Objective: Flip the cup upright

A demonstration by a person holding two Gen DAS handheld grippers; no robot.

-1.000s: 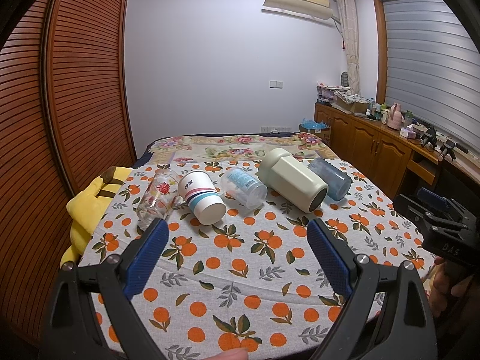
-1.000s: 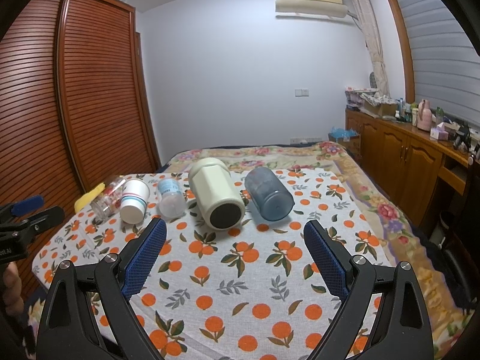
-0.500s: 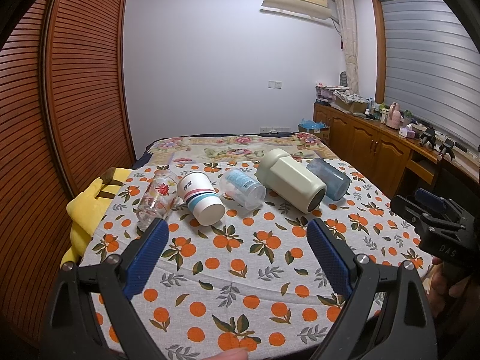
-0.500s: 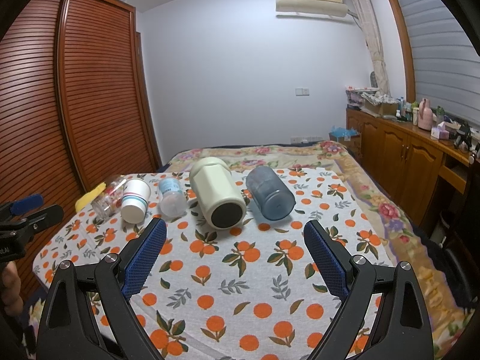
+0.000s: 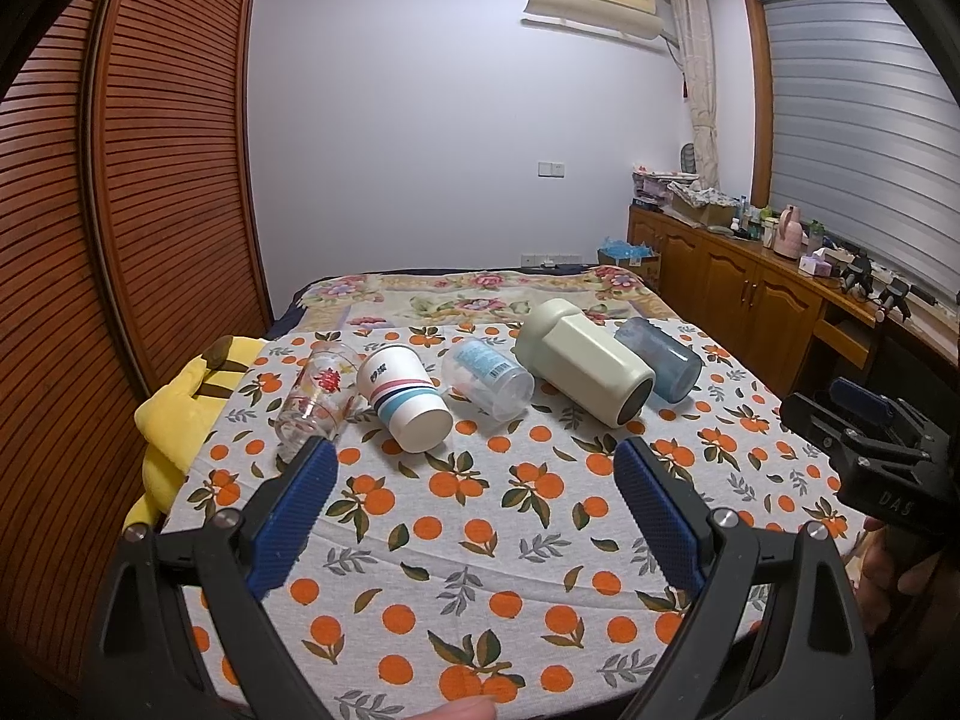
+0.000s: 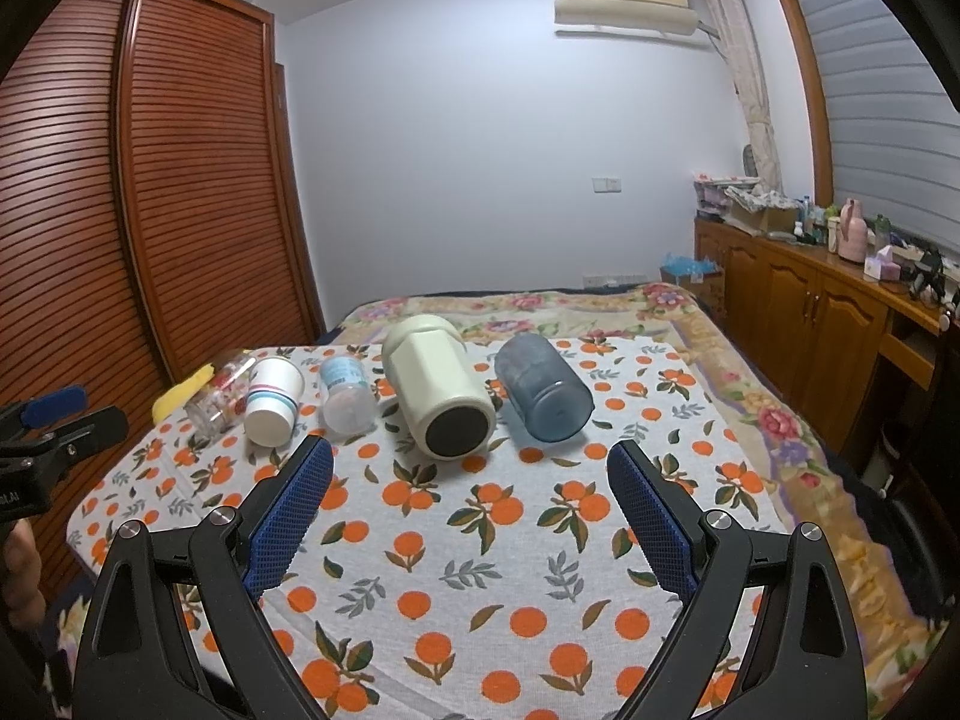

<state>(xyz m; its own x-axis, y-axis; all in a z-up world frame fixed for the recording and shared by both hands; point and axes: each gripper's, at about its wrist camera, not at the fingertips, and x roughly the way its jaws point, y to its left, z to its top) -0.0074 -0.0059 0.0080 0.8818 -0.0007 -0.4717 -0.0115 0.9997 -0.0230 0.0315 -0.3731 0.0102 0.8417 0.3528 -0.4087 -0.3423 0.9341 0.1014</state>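
Left hand-held gripper (image 5: 474, 480), right hand-held gripper (image 6: 471, 480): wide apart, holding nothing.

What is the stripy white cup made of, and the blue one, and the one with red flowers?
The striped white cup looks like matte paper: opaque, thin-rimmed, with printed bands. The blue cup seems to be translucent plastic with a slightly frosted look, since the cloth shows dimly through it. The flowered cup is clear and shiny, probably glass, though clear plastic is possible.
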